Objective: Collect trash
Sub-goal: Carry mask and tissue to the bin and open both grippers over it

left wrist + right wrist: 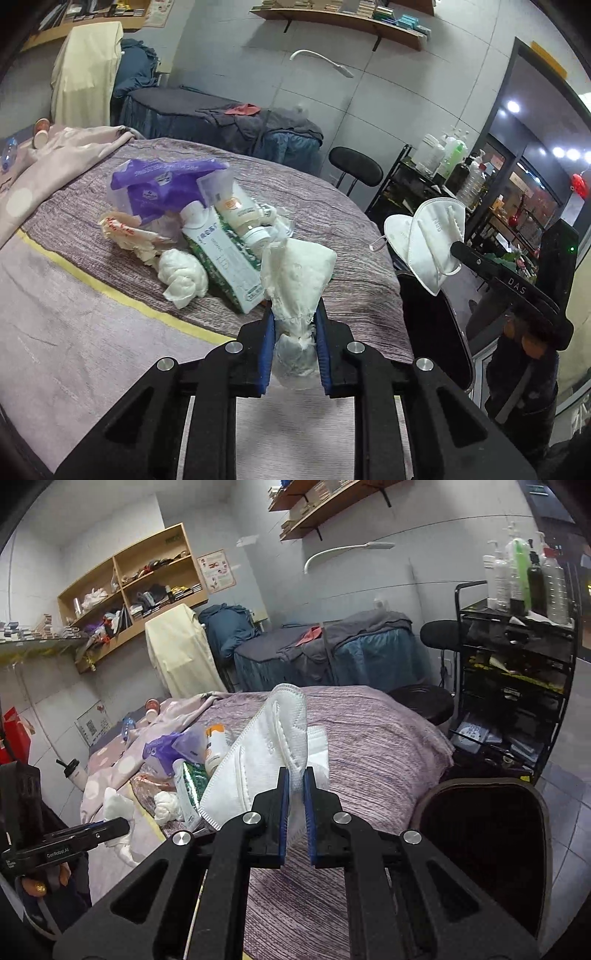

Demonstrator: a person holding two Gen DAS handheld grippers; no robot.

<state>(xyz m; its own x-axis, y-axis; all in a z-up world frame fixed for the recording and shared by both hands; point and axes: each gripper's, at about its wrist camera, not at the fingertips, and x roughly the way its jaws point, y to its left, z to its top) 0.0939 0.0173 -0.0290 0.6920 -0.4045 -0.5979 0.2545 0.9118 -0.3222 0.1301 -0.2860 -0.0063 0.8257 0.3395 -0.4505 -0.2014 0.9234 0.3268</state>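
Both grippers are loaded: the left gripper (294,317) pinches a crumpled white tissue wad in thin clear plastic (295,284) above the near edge of the purple knitted bedspread (354,291), and the right gripper (295,775) clamps a folded white N95 face mask (258,760) over the same bed, near the dark, open-topped bin (487,845) at its side. Neither piece is in that bin yet, and a purple plastic pouch (166,184), green-and-white carton (225,258), cream tube (240,214), second tissue ball (183,275) and printed wrapper (125,232) remain heaped on the bedspread, so I judge collection well short of finished. Held by its lower edge, the mask's long axis runs up and away from the jaws, while the wad stands upright, fanning out above the pads.
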